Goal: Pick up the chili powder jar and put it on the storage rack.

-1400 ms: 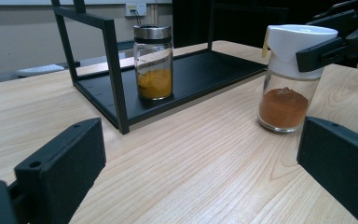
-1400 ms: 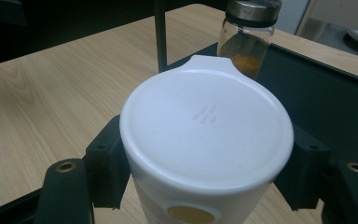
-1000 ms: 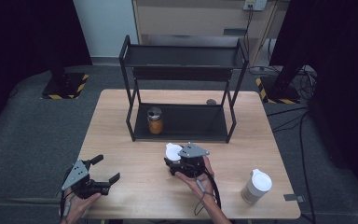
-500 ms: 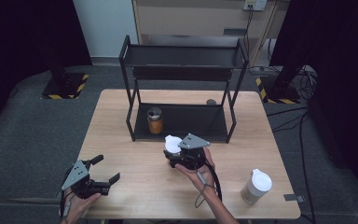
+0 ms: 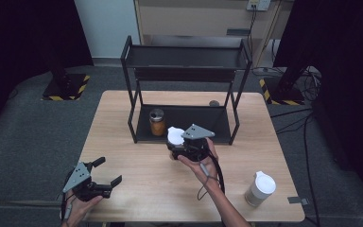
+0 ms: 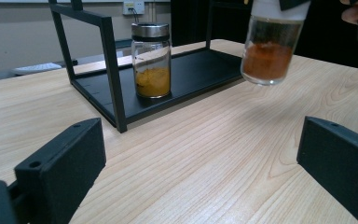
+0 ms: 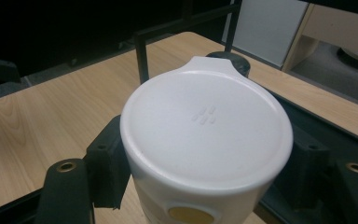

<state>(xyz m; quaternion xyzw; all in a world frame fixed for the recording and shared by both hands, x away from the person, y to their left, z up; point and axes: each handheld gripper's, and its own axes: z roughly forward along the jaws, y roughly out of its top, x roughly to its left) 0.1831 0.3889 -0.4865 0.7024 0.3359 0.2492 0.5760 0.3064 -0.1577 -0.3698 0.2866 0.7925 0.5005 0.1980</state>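
Three spice jars are counted. One, with a metal lid and yellow powder (image 5: pixel 157 122), is stood on the rack's lower shelf, far left. One, white-capped with orange-red powder (image 5: pixel 174 138), is held above the counter just near of the rack. One, white-capped (image 5: pixel 260 188), is stood at the near right of the counter.

One black two-tier rack (image 5: pixel 185 57) is counted at the far middle.

Two tools are counted: the left tool (image 5: pixel 105 172) at the near left, the right tool (image 5: pixel 179 149) at the centre.

One small dark round thing (image 5: pixel 213 103) is noted on the counter behind the rack; its kind cannot be told.

One wooden counter (image 5: pixel 142 165) is counted.
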